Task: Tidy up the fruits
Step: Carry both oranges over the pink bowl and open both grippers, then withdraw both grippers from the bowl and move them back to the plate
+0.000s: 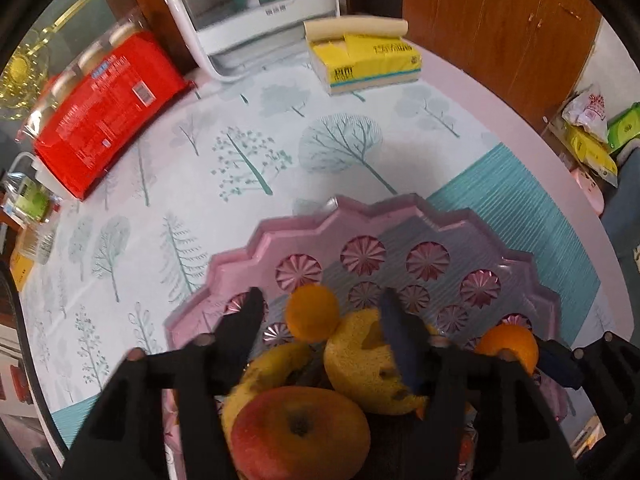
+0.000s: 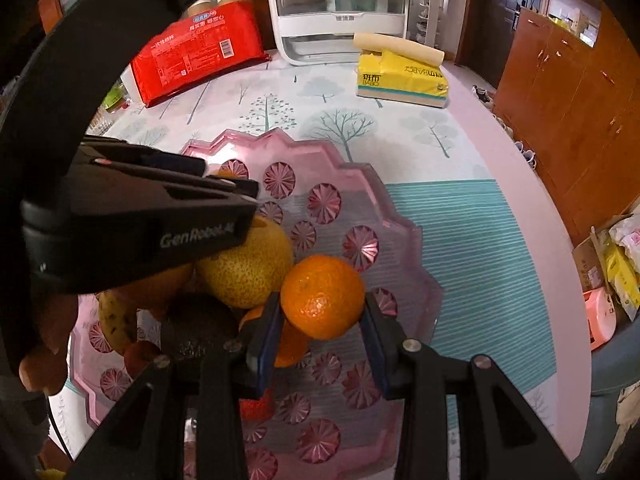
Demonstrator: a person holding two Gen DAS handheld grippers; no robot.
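Mandarin (image 2: 322,296) clamped in right hand-held gripper (image 2: 322,324), near tray rim (image 2: 416,232).

Mixed fruits (image 2: 244,268) piled in pink tray (image 2: 400,216).

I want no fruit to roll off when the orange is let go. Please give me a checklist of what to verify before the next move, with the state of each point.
1. Right hand-held gripper shut on the orange: ok.
2. Orange is over the pink tray: ok.
3. Bare tray floor to the right of the orange: ok.
4. Left hand-held gripper open, nothing pressed between its pads: ok.
5. Orange already rests on the tray: cannot tell.
6. Pear and apple lie steady in the pile: cannot tell.
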